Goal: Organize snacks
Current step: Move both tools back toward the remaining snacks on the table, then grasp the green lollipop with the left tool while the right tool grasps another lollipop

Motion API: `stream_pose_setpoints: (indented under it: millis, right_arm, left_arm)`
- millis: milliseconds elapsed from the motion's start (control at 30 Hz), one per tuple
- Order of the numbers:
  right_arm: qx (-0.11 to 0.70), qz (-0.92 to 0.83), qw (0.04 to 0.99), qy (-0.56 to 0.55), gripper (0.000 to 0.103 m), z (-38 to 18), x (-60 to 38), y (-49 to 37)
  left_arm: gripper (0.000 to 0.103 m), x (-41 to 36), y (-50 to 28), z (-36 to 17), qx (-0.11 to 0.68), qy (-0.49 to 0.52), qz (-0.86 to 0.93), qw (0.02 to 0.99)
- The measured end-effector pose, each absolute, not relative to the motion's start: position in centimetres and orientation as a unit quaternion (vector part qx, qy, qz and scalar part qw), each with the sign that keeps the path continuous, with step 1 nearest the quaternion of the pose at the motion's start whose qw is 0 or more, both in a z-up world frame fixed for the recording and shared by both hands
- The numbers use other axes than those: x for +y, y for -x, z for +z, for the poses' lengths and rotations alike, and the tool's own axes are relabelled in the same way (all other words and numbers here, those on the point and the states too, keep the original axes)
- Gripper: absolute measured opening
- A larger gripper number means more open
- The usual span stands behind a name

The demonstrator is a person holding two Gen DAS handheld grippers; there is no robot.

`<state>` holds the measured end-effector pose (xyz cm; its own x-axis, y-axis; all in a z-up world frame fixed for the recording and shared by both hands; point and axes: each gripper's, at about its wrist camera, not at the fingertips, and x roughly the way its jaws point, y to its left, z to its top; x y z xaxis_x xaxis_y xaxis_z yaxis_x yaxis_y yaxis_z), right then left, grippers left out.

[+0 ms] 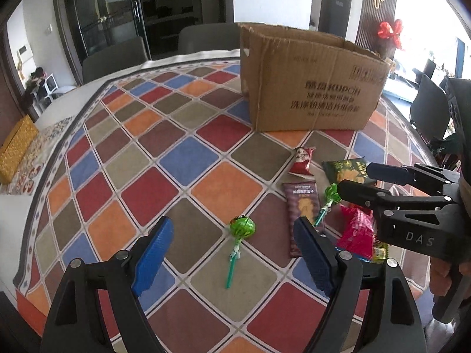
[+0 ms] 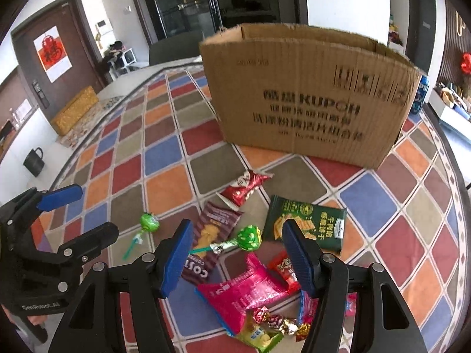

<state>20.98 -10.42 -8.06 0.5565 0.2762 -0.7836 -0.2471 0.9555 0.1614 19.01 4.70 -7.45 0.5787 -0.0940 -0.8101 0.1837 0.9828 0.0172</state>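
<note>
An open cardboard box (image 1: 309, 82) stands at the far side of the checked tablecloth; it also shows in the right wrist view (image 2: 309, 97). Snacks lie in front of it. My left gripper (image 1: 235, 253) is open and empty, with a green lollipop (image 1: 242, 227) lying on the cloth between its fingers. My right gripper (image 2: 238, 253) is open and empty above a second green lollipop (image 2: 248, 237), a pink packet (image 2: 244, 291) and a brown Costa packet (image 2: 210, 241). A red packet (image 2: 245, 186) and a green biscuit packet (image 2: 306, 223) lie nearer the box.
Small wrapped candies (image 2: 279, 320) and a green sachet (image 2: 257, 335) lie near the table's front edge. A yellow box (image 1: 16, 147) sits at the far left. Chairs (image 1: 114, 57) stand behind the table. A black mug (image 2: 34, 160) is at the left.
</note>
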Motion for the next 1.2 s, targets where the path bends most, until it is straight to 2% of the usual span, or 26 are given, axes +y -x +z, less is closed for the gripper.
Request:
stream_pose_setpoints:
  millis: [167, 633, 933, 1000, 1200]
  right_arm:
    - [0.465, 0.146, 0.873, -0.023, 0.056, -9.7, -10.3, -21.7]
    - [0.508, 0.139, 0.849, -0.047, 0.045, -12.7, -10.3, -23.6]
    - [0.522, 0.139, 0.84, -0.048, 0.036, -13.6, -10.0, -24.3]
    - [0.522, 0.139, 0.841, -0.042, 0.027, -13.7, -10.0, -24.3]
    - [0.521, 0.146, 0.84, -0.041, 0.026, -13.7, -9.9, -24.1]
  left_arm:
    - [0.081, 4.8, -19.9, -8.8, 0.466, -0.042, -0.081, 0.88]
    - [0.06, 4.7, -22.1, -12.4, 0.502, -0.027, -0.086, 0.86]
    - [0.035, 4.5, -22.9, -13.5, 0.52, -0.008, -0.092, 0.849]
    - [0.027, 4.4, -23.0, -13.6, 0.523, -0.006, -0.093, 0.847]
    - [0.027, 4.4, -22.9, -13.2, 0.522, 0.004, -0.095, 0.848]
